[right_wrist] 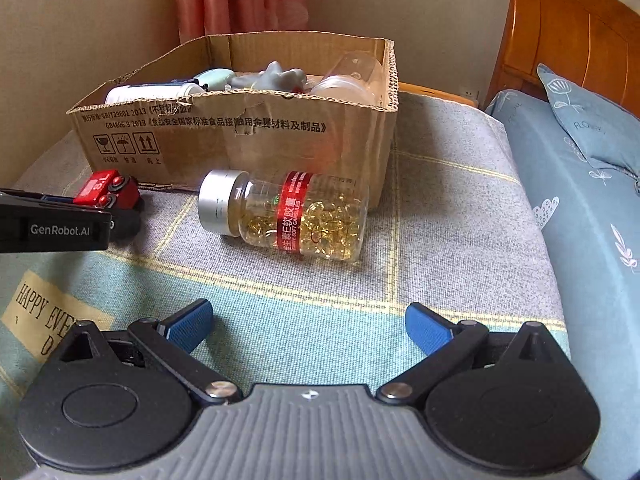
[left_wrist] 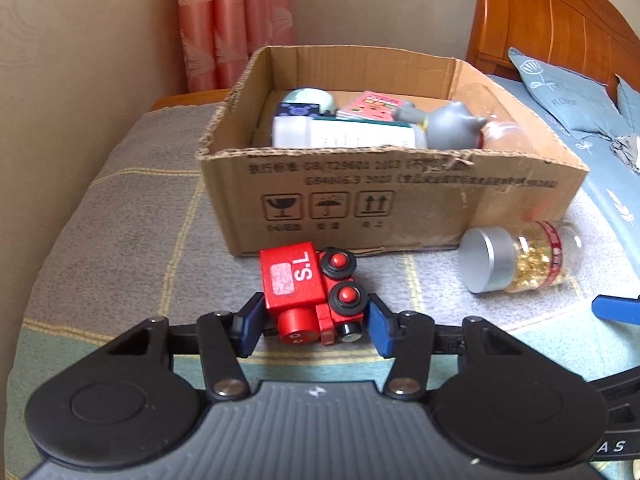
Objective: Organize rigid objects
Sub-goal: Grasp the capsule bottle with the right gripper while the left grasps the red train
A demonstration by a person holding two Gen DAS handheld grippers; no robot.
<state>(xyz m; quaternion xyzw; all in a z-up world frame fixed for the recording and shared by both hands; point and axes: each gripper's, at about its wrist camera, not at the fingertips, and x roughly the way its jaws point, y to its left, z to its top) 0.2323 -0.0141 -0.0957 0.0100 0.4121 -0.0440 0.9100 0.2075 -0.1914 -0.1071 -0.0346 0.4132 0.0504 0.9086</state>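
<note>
A red toy train (left_wrist: pixel 312 294) lies on its side on the blanket in front of the cardboard box (left_wrist: pixel 420 204). My left gripper (left_wrist: pixel 314 326) has its blue pads on both sides of the train, touching or nearly so. The train also shows in the right wrist view (right_wrist: pixel 108 192), partly behind the left gripper. A clear bottle of golden capsules (right_wrist: pixel 288 214) with a silver cap lies on its side before the box (right_wrist: pixel 200 136). My right gripper (right_wrist: pixel 308 326) is open and empty, a little short of the bottle. The bottle also shows in the left wrist view (left_wrist: pixel 520 256).
The box holds a white bottle (left_wrist: pixel 344 134), a grey figurine (left_wrist: pixel 448 122), a pink pack (left_wrist: pixel 372 106) and a clear jar (right_wrist: pixel 352 76). A blue pillow (right_wrist: pixel 592 120) and wooden headboard (right_wrist: pixel 568 24) stand to the right. Pink curtains (left_wrist: pixel 236 20) hang behind.
</note>
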